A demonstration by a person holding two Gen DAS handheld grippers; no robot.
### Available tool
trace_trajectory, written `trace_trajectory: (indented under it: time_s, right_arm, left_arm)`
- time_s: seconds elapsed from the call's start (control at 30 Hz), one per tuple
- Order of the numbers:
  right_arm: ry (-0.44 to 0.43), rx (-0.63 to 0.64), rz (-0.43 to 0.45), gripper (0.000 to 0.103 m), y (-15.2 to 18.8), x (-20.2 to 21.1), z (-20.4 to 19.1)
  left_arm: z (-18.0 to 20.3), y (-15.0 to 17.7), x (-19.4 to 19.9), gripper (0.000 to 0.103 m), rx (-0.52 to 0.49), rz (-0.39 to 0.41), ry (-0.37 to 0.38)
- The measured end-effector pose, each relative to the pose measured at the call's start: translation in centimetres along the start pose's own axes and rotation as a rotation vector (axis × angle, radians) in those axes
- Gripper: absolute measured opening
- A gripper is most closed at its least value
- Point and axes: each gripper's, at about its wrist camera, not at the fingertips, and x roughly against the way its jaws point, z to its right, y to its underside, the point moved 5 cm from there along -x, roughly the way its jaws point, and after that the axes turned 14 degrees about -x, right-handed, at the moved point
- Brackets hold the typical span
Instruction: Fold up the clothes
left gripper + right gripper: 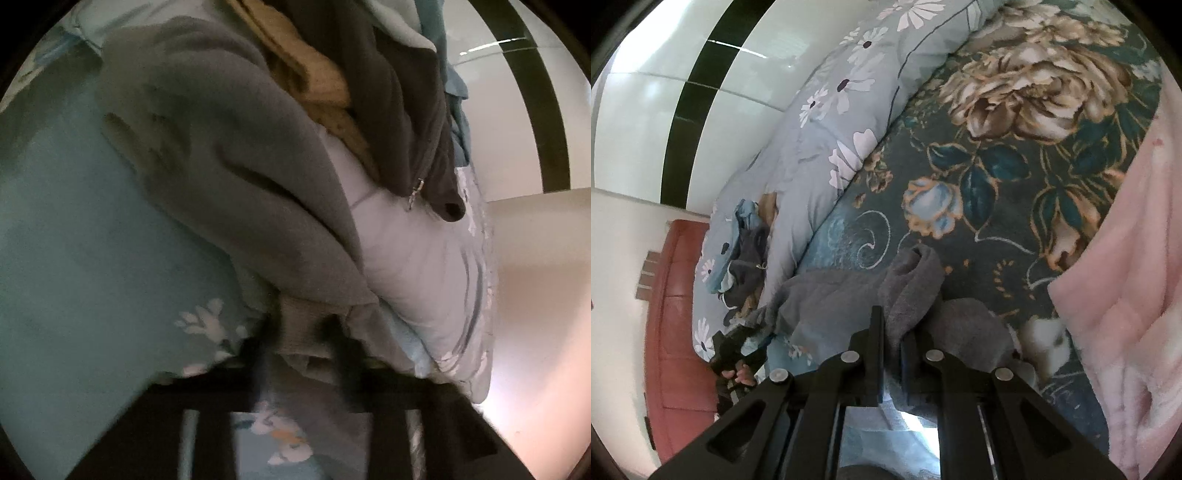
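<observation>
Grey fabric fills both views: one grey garment (pixel 849 295), soft and fleecy, lies crumpled on the bed, and I have an edge of it in each hand. My right hand-held gripper (pixel 892 354) has its two fingers drawn close together, with a fold of the grey cloth bunched between them near the bed's dark floral blanket (pixel 1015 155). My left hand-held gripper (pixel 303 332) points up along the garment (pixel 221 166); its picture is blurred, but the two dark fingers sit narrowly apart with the ribbed hem caught between them. From the right wrist view I can see that left tool (pixel 735 350) at the garment's far left end, my fingers (pixel 738 373) wrapped round its handle.

Beyond the grey piece I count one pile of other clothes (pixel 369 74), with at least a mustard item and a dark zipped one, resting on a pale blue daisy-print quilt (pixel 827 122). One pink blanket (pixel 1126 277) lies along the right. One red headboard (pixel 676 314) stands at the left.
</observation>
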Motion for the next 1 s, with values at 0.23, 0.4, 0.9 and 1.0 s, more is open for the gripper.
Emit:
trace_trajectory:
  time_s: [0.23,0.4,0.9,1.0]
  right_arm:
    - [-0.011,0.050,0.017,0.008,1.9,2.3,-0.9]
    - [-0.072,0.086,0.020,0.008,4.3,4.5,-2.4]
    - [-0.193,0.263,-0.044,0.008,14.0,8.3,-7.6]
    - [-0.203,0.292,-0.059,0.008,15.0,8.3,-8.6]
  left_arm:
    - [1.6,1.4,7.4,0.006,-0.047,0.124,0.061]
    - [0.5,3.0,17.0,0.006,-0.070,0.272,0.107]
    - [-11.2,12.8,42.2,0.006,-0.082,0.600,-0.017]
    - [-12.1,13.8,44.3,0.006,-0.096,0.623,-0.046]
